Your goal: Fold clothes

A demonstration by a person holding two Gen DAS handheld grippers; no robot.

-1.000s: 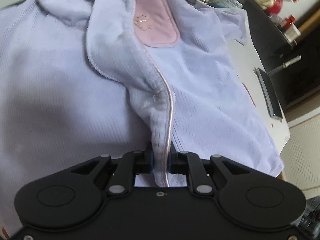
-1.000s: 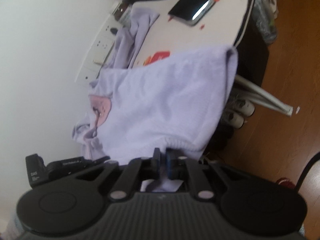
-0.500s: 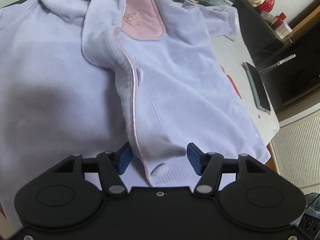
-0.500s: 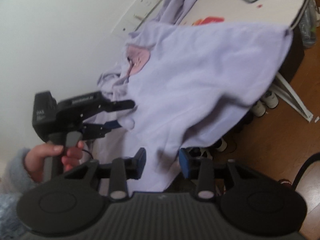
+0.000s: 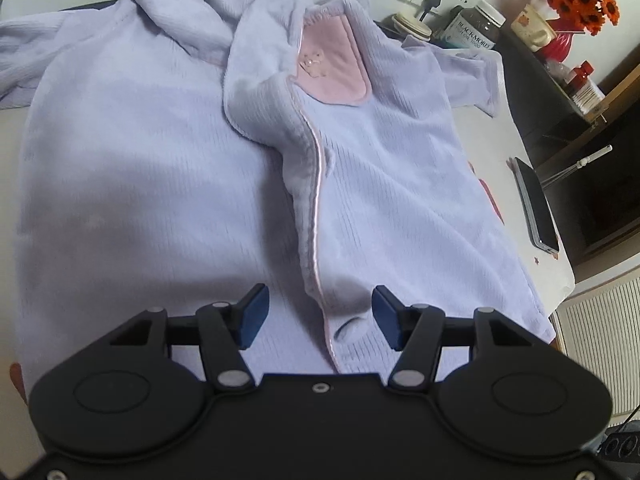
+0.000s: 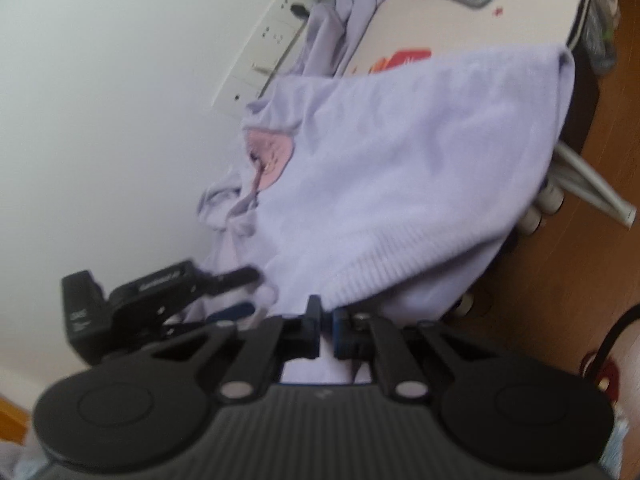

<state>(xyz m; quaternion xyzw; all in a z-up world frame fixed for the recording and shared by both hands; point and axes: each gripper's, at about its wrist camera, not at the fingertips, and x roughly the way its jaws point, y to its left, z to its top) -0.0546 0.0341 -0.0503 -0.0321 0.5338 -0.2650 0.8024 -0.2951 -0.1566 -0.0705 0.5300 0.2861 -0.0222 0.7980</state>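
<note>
On white table (image 5: 532, 280), lilac garment (image 5: 160, 184), phone (image 5: 536, 204)

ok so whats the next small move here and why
Probably lift the right gripper, shut on the hem of the lilac garment, and carry that side over toward the pink-trimmed front edge. The left gripper stands open, holding nothing, and the garment lies unfolded, overhanging the table.

1. A garment (image 5: 160, 200) lies spread across the desk (image 5: 516, 128), its near hem at the desk's front edge.
2. The left tool (image 5: 316, 316) hangs over that hem, the front edging between its jaws.
3. The right tool (image 6: 326, 330) pinches the hem.
4. A phone (image 5: 536, 204) lies right of the garment.
5. Jars (image 5: 476, 26) stand behind it by the wall.
</note>
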